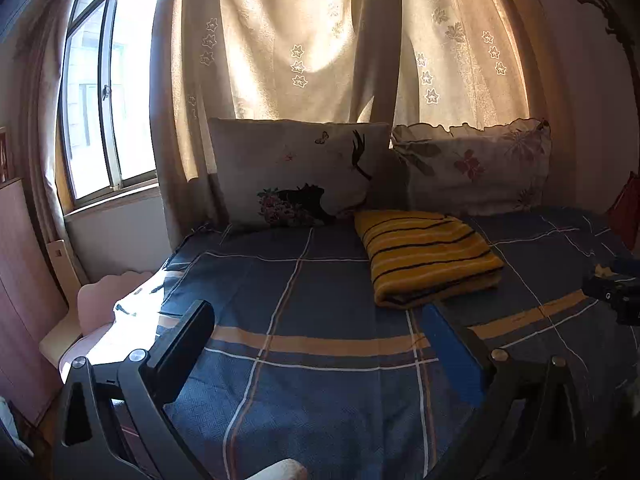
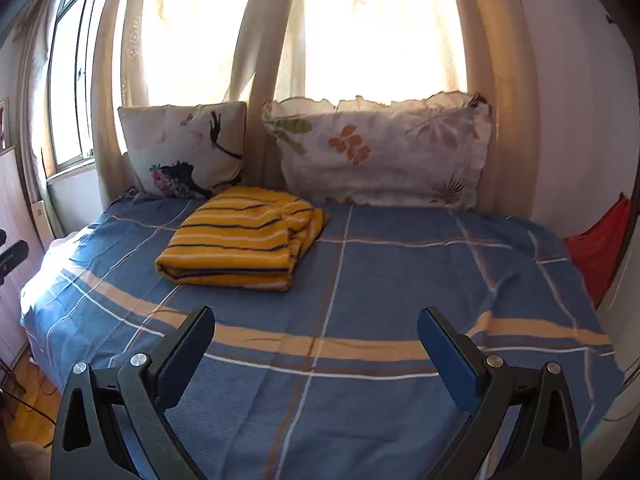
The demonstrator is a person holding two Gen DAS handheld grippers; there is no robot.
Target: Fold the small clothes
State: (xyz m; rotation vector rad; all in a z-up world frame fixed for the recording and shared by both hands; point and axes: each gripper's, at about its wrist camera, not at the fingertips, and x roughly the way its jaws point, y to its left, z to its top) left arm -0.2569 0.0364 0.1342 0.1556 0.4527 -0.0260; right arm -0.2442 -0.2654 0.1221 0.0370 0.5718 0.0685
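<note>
A yellow garment with black and white stripes (image 1: 428,256) lies folded on the blue plaid bed cover (image 1: 304,360), near the pillows. It also shows in the right wrist view (image 2: 240,240), left of centre. My left gripper (image 1: 316,316) is open and empty, held above the bed short of the garment. My right gripper (image 2: 316,320) is open and empty, also short of the garment, over the bed cover (image 2: 360,280). The right gripper's body shows at the right edge of the left wrist view (image 1: 616,292).
Two patterned pillows (image 2: 184,148) (image 2: 384,152) lean against the beige curtains (image 1: 300,40) at the head of the bed. A window (image 1: 104,92) is at the left. A red cloth (image 2: 600,244) lies at the bed's right edge. A pink cabinet (image 1: 24,280) stands left.
</note>
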